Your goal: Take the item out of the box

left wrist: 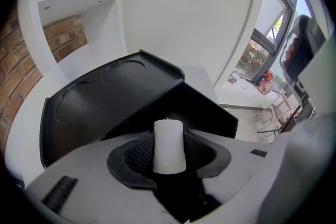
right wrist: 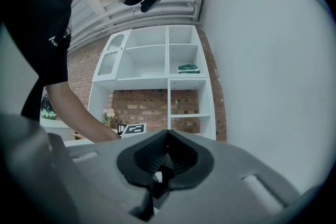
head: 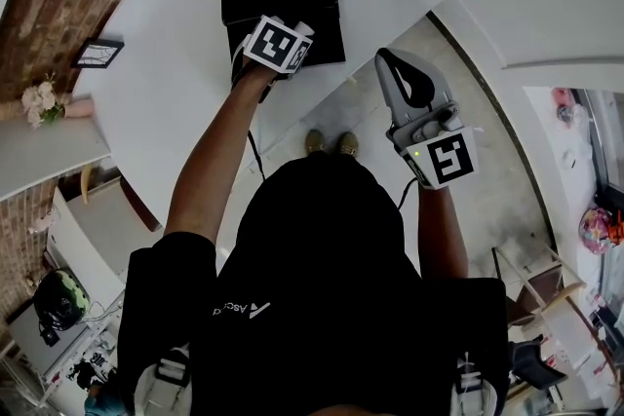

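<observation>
A black box lies on the white table; its lid is folded open toward the wall. My left gripper hangs over the box's near edge, shut on a small white cylinder that stands upright between the dark pads. From the head view only its marker cube shows above the box. My right gripper is off the table's right side, over the floor, with its jaws shut tip to tip and nothing in them.
A picture frame and flowers sit at the left by the brick wall. A white shelf unit stands across the room. The table's edge runs diagonally past the person's shoes. Chairs stand at the right.
</observation>
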Action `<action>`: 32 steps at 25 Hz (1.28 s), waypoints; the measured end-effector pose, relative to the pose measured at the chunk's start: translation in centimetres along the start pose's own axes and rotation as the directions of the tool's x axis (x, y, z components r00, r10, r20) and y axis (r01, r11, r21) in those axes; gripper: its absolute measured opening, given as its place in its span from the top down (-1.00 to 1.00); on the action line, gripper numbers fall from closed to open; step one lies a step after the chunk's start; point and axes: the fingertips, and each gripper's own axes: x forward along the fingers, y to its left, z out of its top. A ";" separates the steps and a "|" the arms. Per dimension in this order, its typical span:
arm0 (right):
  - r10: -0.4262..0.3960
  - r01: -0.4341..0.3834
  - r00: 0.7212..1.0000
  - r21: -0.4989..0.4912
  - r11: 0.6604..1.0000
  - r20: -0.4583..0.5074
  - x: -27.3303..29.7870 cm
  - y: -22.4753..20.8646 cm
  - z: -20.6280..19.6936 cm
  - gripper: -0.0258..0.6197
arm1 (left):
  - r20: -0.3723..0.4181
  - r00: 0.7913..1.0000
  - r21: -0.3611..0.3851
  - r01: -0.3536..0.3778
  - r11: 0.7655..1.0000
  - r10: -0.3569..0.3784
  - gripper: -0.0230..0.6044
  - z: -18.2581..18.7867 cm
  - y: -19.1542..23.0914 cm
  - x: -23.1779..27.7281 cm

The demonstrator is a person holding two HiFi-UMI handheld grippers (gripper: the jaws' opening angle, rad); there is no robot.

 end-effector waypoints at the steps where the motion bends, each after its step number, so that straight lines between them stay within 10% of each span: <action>1: 0.002 -0.002 1.000 -0.005 1.000 0.013 0.0 0.1 0.1 0.92 | 0.013 1.000 -0.002 0.001 1.000 -0.001 0.37 0.1 -0.1 -0.4; 7: 0.012 -0.012 1.000 0.003 1.000 -0.002 0.5 1.2 0.7 0.92 | 0.157 0.987 -0.001 -0.014 1.000 0.014 0.37 1.7 -0.9 -4.6; 12: 0.024 -0.024 0.999 0.010 1.000 0.047 0.5 2.0 2.0 0.92 | 0.362 0.931 0.022 0.039 0.999 -0.044 0.37 3.8 -3.5 -9.3; 22: 0.046 -0.046 0.996 -0.003 0.999 0.080 0.4 4.9 4.2 0.92 | 0.723 0.686 0.067 0.046 0.997 -0.080 0.37 5.1 -7.3 -19.7; 32: 0.060 -0.059 0.996 -0.011 0.998 0.060 0.0 7.0 5.1 0.92 | 0.877 0.467 0.152 -0.042 0.987 -0.115 0.37 5.0 -10.7 -26.9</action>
